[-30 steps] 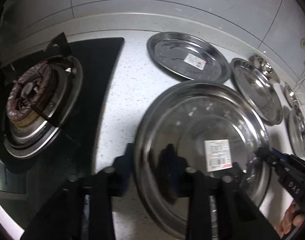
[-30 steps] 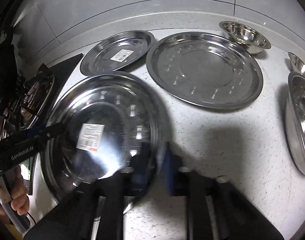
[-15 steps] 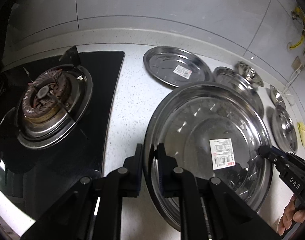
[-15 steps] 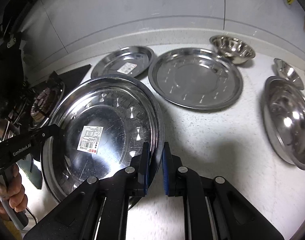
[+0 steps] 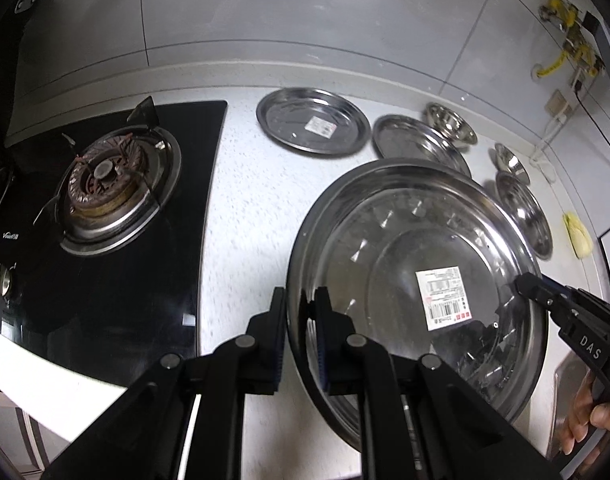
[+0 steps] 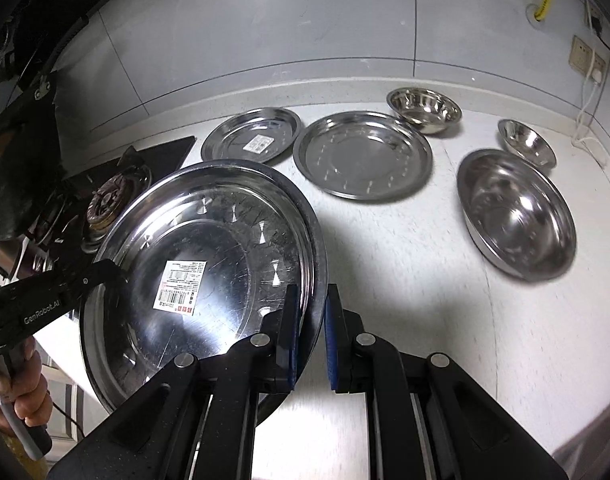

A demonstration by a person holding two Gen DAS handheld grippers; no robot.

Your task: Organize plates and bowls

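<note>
A large steel plate [image 5: 389, 240] with a barcode label hangs tilted above the white counter [image 6: 405, 264], held from both sides. My left gripper [image 5: 301, 300] is shut on its left rim. On the opposite rim my right gripper [image 6: 312, 300] is shut too. Each wrist view shows the other gripper: the right gripper [image 5: 523, 282] at the plate's far edge, the left gripper [image 6: 113, 272] likewise. Behind lie a small labelled plate [image 6: 253, 140] and a medium plate [image 6: 363, 156]. Three steel bowls stand to the right: a large one [image 6: 515, 216] and two small ones [image 6: 423, 110], [image 6: 527, 142].
A black gas stove [image 5: 105, 184] with a burner takes up the counter's left part. The tiled wall [image 6: 305, 20] runs behind the dishes. A yellow object [image 5: 577, 234] lies at the far right. A person's hand [image 6: 17, 384] grips the left tool's handle.
The large plate has risen off the counter with both grippers, and the left gripper's jaws have narrowed onto its rim. More of the counter, stove and wall shows in both views.
</note>
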